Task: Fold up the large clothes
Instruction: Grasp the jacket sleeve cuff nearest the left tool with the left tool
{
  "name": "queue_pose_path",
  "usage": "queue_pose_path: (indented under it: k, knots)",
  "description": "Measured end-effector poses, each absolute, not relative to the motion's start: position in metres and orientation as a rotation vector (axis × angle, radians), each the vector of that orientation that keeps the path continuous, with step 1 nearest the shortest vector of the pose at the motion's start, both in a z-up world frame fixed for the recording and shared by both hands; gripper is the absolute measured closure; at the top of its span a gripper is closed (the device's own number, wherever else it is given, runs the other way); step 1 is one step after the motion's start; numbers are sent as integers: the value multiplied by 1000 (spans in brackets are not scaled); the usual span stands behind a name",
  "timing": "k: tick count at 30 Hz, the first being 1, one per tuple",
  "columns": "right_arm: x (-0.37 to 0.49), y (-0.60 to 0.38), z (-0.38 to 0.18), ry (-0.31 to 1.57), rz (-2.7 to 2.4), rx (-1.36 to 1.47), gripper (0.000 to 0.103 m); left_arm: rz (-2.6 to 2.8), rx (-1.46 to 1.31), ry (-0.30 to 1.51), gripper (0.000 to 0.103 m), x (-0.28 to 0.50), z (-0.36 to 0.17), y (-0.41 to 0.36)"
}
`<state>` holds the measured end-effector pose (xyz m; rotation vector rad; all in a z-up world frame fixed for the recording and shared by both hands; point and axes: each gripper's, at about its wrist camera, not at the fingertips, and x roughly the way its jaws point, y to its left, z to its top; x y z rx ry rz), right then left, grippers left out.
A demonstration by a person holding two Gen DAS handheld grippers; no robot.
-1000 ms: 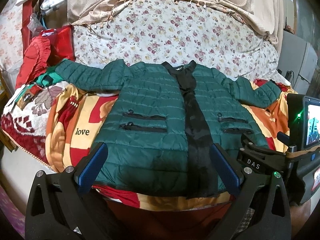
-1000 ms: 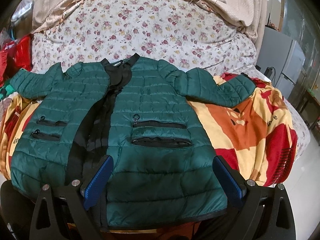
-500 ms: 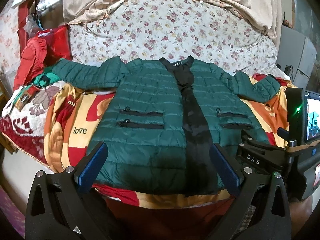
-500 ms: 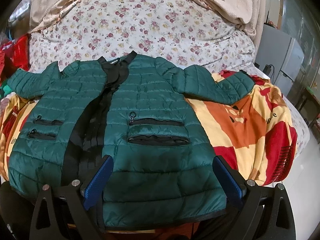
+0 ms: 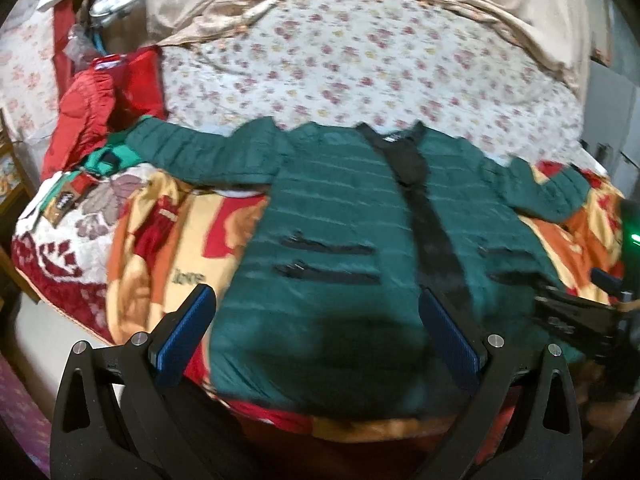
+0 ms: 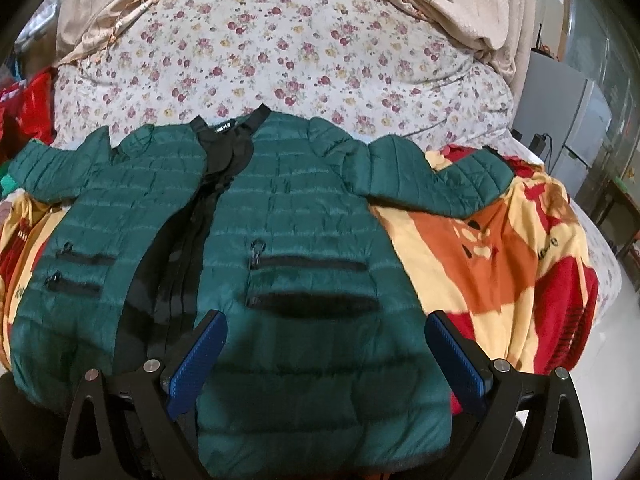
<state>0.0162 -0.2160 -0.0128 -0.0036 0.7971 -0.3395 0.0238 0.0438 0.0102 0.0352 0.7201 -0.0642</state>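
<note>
A dark green quilted jacket lies flat and face up on the bed, sleeves spread to both sides, with a black zip band down its front. My left gripper hovers open over the jacket's lower hem on its left half. My right gripper hovers open over the hem of the right half, below the two pocket zips. Nothing sits between either pair of blue pads. The right gripper's body shows at the right edge of the left wrist view.
An orange, yellow and red blanket covers the bed under the jacket. A floral quilt rises behind. Red clothes pile at the back left. A grey fridge stands at right, with floor beside the bed.
Both grippers have drawn back and risen a little, so the jacket sits slightly farther and lower in each view. The left wrist view is now motion-blurred. The jacket has not moved.
</note>
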Motion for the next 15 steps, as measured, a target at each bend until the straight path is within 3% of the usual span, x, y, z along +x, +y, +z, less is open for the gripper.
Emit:
queue_pose_path:
  k: [15]
  knots:
    - [73,-217,-12,777,-222,54,5,363,-248,672,1,169,53,257]
